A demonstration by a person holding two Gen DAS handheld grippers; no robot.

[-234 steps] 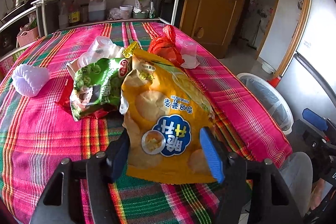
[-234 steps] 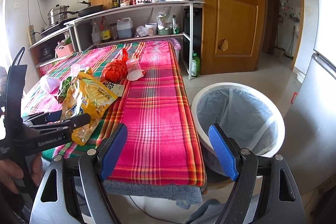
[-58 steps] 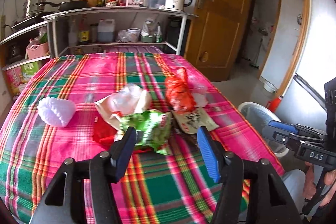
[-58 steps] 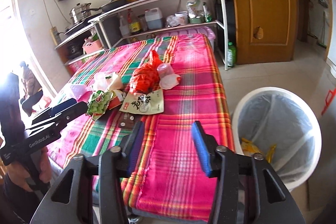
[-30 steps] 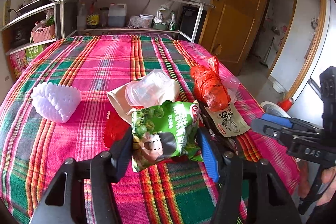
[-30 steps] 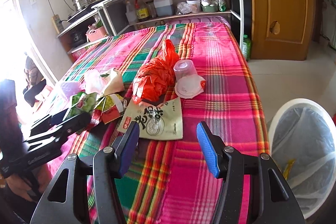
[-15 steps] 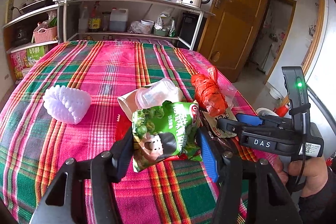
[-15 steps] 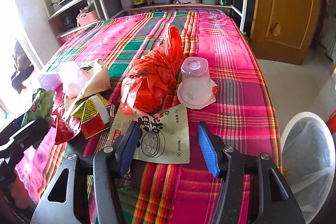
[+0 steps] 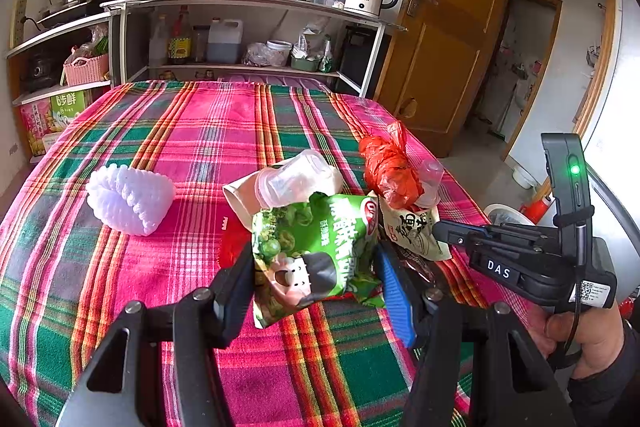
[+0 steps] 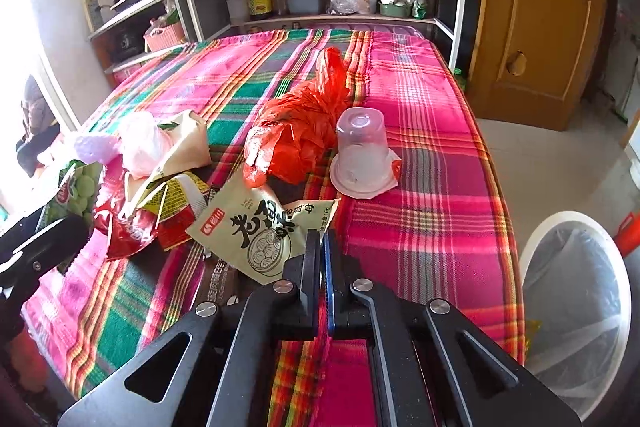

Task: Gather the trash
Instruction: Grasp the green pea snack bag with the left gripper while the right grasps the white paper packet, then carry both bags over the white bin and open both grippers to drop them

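My left gripper point(image 9: 316, 275) is shut on a green snack bag point(image 9: 316, 247) and holds it just above the plaid table point(image 9: 200, 131). My right gripper point(image 10: 322, 239) is shut on the near right edge of a beige dumpling packet point(image 10: 260, 227); this packet also shows in the left wrist view point(image 9: 416, 231). An orange plastic bag point(image 10: 300, 131), an upturned clear cup point(image 10: 360, 155) on its lid, a beige paper bag point(image 10: 184, 147) and red wrappers point(image 10: 132, 223) lie on the cloth. The lined white bin point(image 10: 576, 299) stands on the floor to the right.
A white foam fruit net point(image 9: 128, 199) lies at the left of the table. A clear plastic cup point(image 9: 296, 179) rests on the paper bag. Metal shelves point(image 9: 240, 27) with kitchenware stand behind the table. A wooden door point(image 9: 448, 27) is at the right.
My right gripper has closed from wide open onto the beige packet's edge. My left gripper still holds the green bag, lifted slightly.
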